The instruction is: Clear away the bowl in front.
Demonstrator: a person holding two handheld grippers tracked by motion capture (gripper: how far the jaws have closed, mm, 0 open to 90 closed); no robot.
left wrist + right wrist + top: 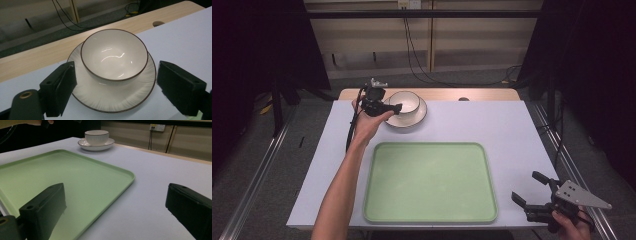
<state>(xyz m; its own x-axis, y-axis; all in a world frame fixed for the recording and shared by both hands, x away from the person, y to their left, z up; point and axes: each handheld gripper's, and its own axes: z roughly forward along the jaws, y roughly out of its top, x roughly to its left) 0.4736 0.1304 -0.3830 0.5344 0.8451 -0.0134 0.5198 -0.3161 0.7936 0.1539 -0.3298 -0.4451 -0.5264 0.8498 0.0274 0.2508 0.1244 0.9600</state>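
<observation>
Up at the bench's (512,130) twelve o'clock edge sits a white bowl (405,101) on a matching saucer (408,121), with the empty green tray (430,182) toward six o'clock of it. The left tool (395,106) hovers at the bowl's nine o'clock, jaws spread wide on either side of it and touching nothing. The right tool (526,187) waits near five o'clock, jaws likewise apart. Gripping the glazed rim off-centre could probably let the bowl slip or drag the saucer along. Whether the bowl's foot rests flat in the saucer is hidden.
</observation>
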